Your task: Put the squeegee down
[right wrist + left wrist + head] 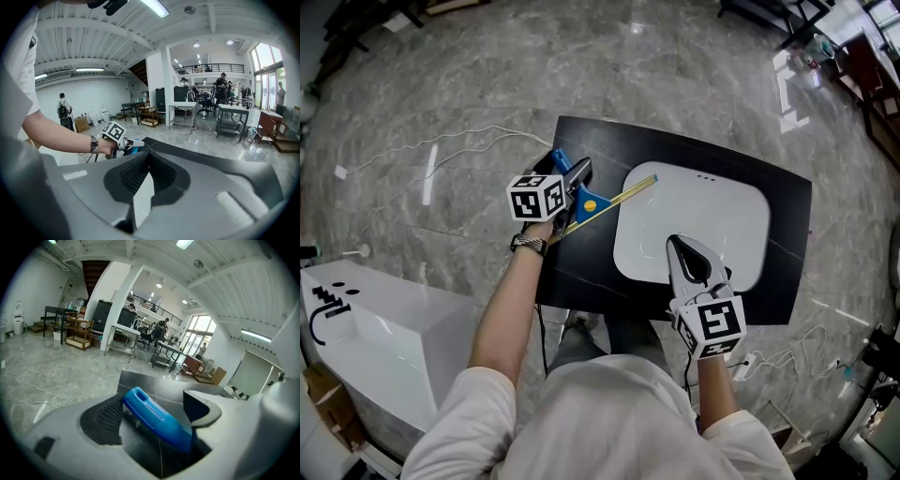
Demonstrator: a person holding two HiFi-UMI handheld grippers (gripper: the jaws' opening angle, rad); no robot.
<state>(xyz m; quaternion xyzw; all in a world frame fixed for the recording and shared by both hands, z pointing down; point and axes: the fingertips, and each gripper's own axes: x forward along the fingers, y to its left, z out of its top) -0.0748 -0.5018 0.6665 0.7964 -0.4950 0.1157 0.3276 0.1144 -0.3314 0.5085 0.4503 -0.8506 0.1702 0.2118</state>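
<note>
The squeegee [602, 202] has a blue ribbed handle [154, 416] and a thin yellow blade. It lies slanted at the left side of the black table [581, 281], with the blade's tip reaching the white basin [722, 202]. My left gripper [572, 178] is open. The handle sits loose between its wide jaws, near the left pad [110, 417] and clear of the right one. My right gripper [694, 261] hovers over the basin's near part. It is shut [149, 164] with nothing in it. The right gripper view also catches the left gripper [125, 140].
A white tub [384, 328] stands on the marble floor to the left of the table. Thin cables [441, 150] trail over the floor on the left, and more lie at the right. Desks, shelves and some people fill the far hall.
</note>
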